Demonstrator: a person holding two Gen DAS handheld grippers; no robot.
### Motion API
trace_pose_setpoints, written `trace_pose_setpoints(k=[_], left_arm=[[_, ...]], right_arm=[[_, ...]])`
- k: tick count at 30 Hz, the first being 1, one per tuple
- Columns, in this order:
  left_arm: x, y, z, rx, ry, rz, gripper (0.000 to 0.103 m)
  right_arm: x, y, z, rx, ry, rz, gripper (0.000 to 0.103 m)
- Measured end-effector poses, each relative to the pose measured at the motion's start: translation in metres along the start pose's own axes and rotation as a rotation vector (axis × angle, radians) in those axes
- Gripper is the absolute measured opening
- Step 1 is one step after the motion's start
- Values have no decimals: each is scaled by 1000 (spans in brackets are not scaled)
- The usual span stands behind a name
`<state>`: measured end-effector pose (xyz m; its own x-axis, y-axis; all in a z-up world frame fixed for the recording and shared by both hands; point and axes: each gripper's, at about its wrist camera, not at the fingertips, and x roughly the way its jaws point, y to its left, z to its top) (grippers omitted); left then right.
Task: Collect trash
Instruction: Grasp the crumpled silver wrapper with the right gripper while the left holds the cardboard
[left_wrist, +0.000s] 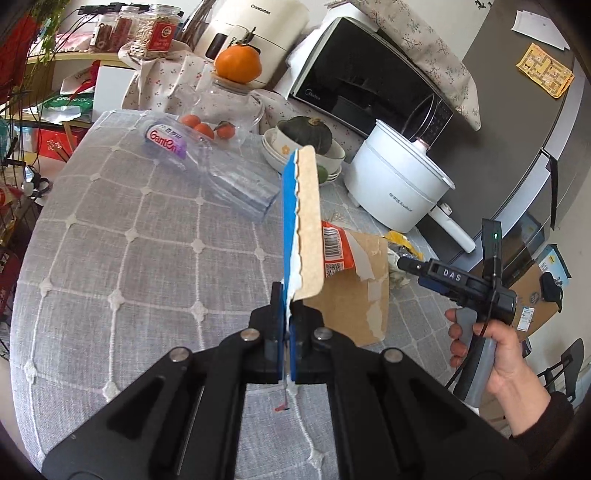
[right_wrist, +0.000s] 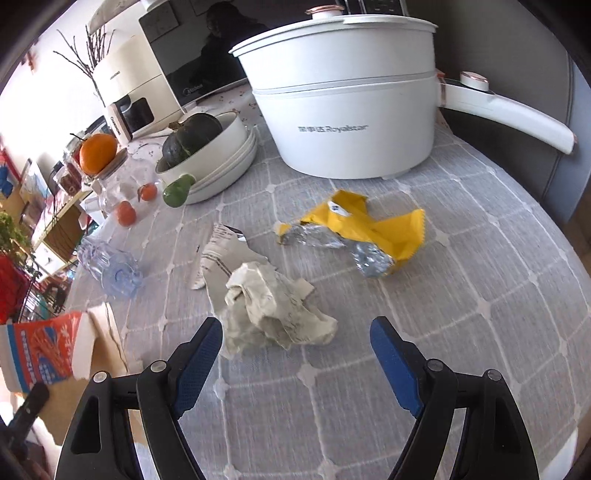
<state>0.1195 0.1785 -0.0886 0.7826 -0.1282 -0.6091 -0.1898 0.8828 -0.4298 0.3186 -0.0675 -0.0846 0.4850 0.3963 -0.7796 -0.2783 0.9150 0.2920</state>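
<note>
My left gripper (left_wrist: 287, 314) is shut on a torn piece of cardboard packaging (left_wrist: 304, 221), blue on one side and brown on the other, held upright above the table. It shows as orange-printed cardboard (right_wrist: 40, 350) in the right wrist view. My right gripper (right_wrist: 295, 343) is open and empty, just short of a crumpled grey-white paper wad (right_wrist: 273, 306). A yellow and silver foil wrapper (right_wrist: 354, 229) lies beyond it. An empty clear plastic bottle (left_wrist: 218, 173) lies on its side; its base shows in the right view (right_wrist: 114, 269). The right gripper also shows at the right of the left view (left_wrist: 406, 264).
A grey checked tablecloth (left_wrist: 147, 258) covers the table. A white Royalstar pot (right_wrist: 351, 110) stands at the back, next to stacked bowls holding a dark squash (right_wrist: 192, 136). Small oranges (right_wrist: 125, 213), a glass jar topped by an orange (left_wrist: 238, 64), a microwave (left_wrist: 369, 92) stand behind.
</note>
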Motion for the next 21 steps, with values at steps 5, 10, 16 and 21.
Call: trace_pose_setpoints(k=[5, 10, 16, 21], left_arm=[[-3, 22, -2, -20, 0, 35, 2], [0, 36, -6, -58, 19, 35, 2], [-3, 29, -9, -60, 34, 12, 2], [-13, 13, -10, -41, 41, -9, 2]], right_arm=[[25, 23, 6, -63, 7, -8, 84], [48, 34, 1, -111, 58, -71, 70], [39, 26, -4, -142, 55, -127, 29], [-3, 11, -8, -122, 33, -139, 28]])
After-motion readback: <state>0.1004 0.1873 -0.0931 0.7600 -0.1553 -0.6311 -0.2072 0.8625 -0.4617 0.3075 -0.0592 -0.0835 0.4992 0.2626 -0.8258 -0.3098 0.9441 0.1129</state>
